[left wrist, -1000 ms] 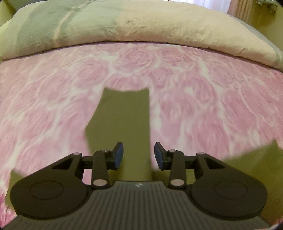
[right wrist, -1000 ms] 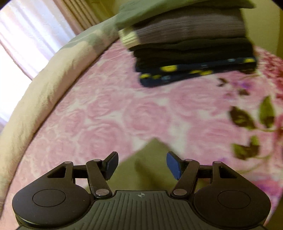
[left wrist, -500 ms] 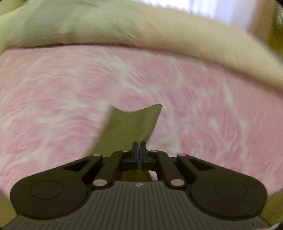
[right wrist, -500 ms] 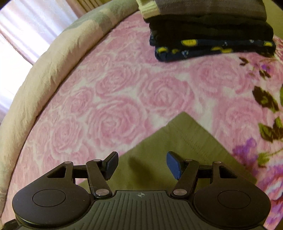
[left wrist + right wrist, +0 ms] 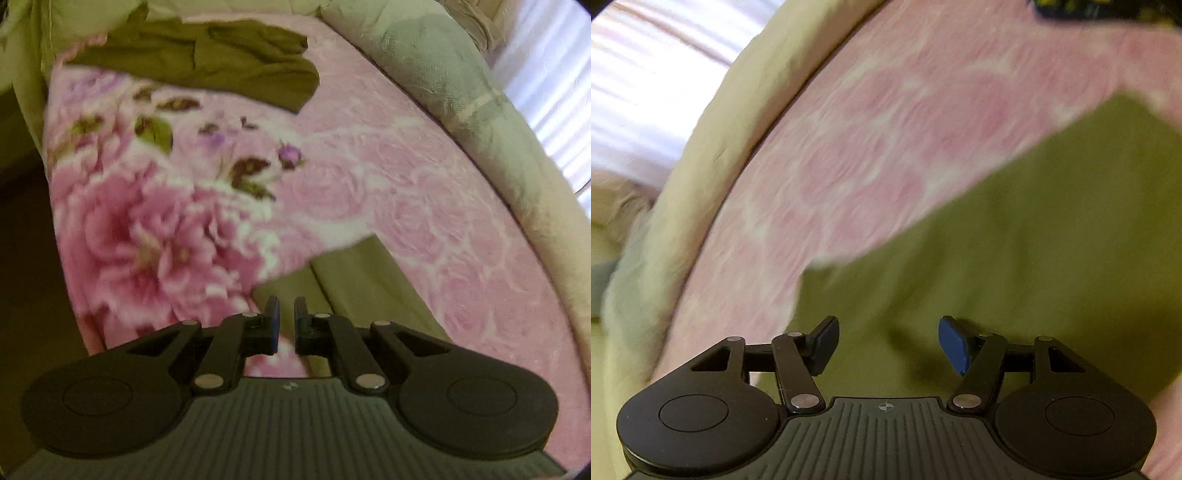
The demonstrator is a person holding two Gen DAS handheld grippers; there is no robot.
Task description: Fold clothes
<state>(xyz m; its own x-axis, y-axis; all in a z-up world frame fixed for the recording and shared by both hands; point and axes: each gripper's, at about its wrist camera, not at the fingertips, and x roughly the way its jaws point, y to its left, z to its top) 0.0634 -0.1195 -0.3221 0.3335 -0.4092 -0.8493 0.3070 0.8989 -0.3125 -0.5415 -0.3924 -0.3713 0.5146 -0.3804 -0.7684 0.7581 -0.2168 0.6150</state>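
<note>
Low in the left wrist view, the left gripper (image 5: 285, 317) is seen with its jaws drawn close but still parted by a narrow gap, through which pink fabric shows; nothing is pinched between them. Just beyond and to the right of its fingertips, a strip of the olive garment (image 5: 364, 280) is laid on the pink rose-patterned blanket (image 5: 424, 192), running from the centre of the frame down toward the lower middle, with a lengthwise crease visible in it. At the upper left of that frame a second, crumpled olive cloth (image 5: 221, 59) is seen lying at the far end of the blanket, well apart from the gripper. A pale green-and-cream rolled quilt (image 5: 480, 122) is set along the blanket's right edge, with bright curtains (image 5: 554, 92) at the far right. In the right wrist view, which is blurred, the right gripper (image 5: 888, 343) is held with its jaws wide apart and empty, directly over the olive garment (image 5: 1052, 251), which fills the lower right of the frame; whether the fingertips touch the cloth cannot be told. A dark item with yellow marks (image 5: 1089, 9) is cut off at the top right edge.
</note>
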